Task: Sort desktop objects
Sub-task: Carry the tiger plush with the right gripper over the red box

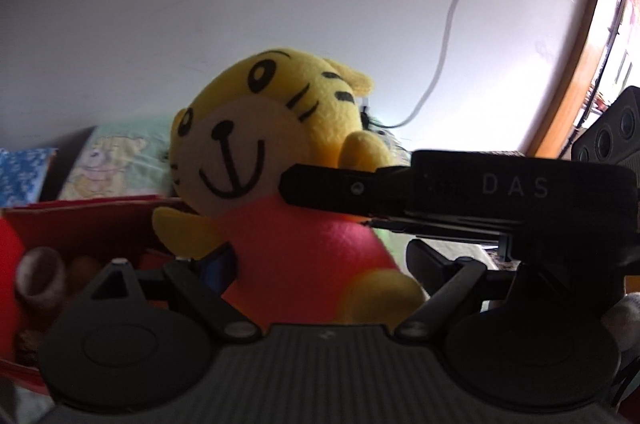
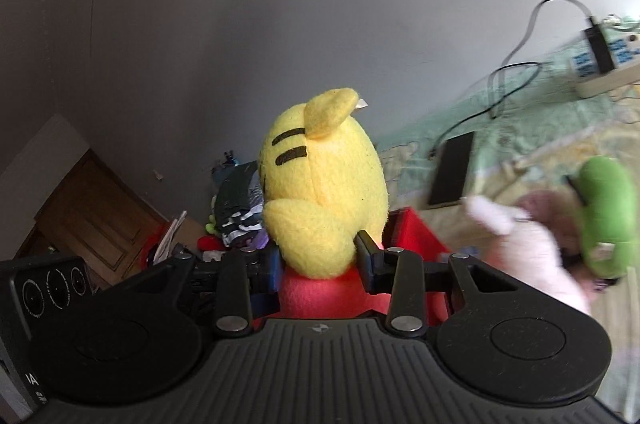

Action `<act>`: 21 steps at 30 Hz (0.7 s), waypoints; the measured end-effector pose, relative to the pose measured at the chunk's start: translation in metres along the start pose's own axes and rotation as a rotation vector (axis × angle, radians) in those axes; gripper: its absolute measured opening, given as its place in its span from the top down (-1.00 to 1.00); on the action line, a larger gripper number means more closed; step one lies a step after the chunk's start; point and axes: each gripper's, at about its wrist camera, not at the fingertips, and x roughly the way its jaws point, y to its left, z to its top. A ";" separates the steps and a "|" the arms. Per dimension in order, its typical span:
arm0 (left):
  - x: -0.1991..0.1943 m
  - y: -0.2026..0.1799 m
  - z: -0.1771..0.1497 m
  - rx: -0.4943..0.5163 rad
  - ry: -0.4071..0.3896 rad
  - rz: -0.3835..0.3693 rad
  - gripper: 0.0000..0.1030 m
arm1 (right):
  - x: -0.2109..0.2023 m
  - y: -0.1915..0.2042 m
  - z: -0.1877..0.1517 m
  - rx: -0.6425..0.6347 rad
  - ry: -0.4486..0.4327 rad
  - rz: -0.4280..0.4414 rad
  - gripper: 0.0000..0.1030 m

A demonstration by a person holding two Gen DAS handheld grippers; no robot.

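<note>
Here the yellow tiger plush [image 2: 324, 184], in its red shirt, is seen gripped by the right gripper [image 2: 318, 264]: the two fingers [image 2: 366, 266] are pressed into the red body from either side, just under the raised yellow arm, and the toy is held upright with its back to the right wrist camera. In the left wrist view the same plush [image 1: 256, 160] is seen from the front, face tilted toward the left of the frame. The left gripper [image 1: 316, 264] is set around the plush's lower body; its left finger [image 1: 222, 264], with a blue pad, lies against the red shirt, while the right finger is dark and partly masked, so whether this gripper is actually closed on the toy cannot be told. The right gripper's finger [image 1: 344, 188] is noted crossing from the right side and touching the plush at its neck.

The plush is held above a red box [image 1: 80, 224], in which a few small objects are blurred. Behind it a light green patterned cloth [image 2: 520, 128] is spread, with a dark phone [image 2: 452, 170] and a white power strip [image 2: 604, 68] lying on it. A pink plush [image 2: 532, 252] and a green plush [image 2: 608, 200] are seen at the right, motion-blurred.
</note>
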 end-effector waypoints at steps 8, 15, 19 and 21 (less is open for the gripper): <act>-0.019 0.108 -0.015 -0.044 0.034 0.088 -0.71 | 0.095 0.043 -0.023 0.006 0.057 0.041 0.24; -0.013 0.170 -0.027 -0.033 0.100 0.143 -0.71 | 0.151 0.059 -0.052 0.086 0.109 0.044 0.24; -0.020 0.193 -0.037 -0.031 0.135 0.162 -0.71 | 0.172 0.062 -0.066 0.129 0.155 0.032 0.24; -0.020 0.201 -0.038 -0.040 0.152 0.165 -0.71 | 0.182 0.063 -0.072 0.142 0.174 0.022 0.24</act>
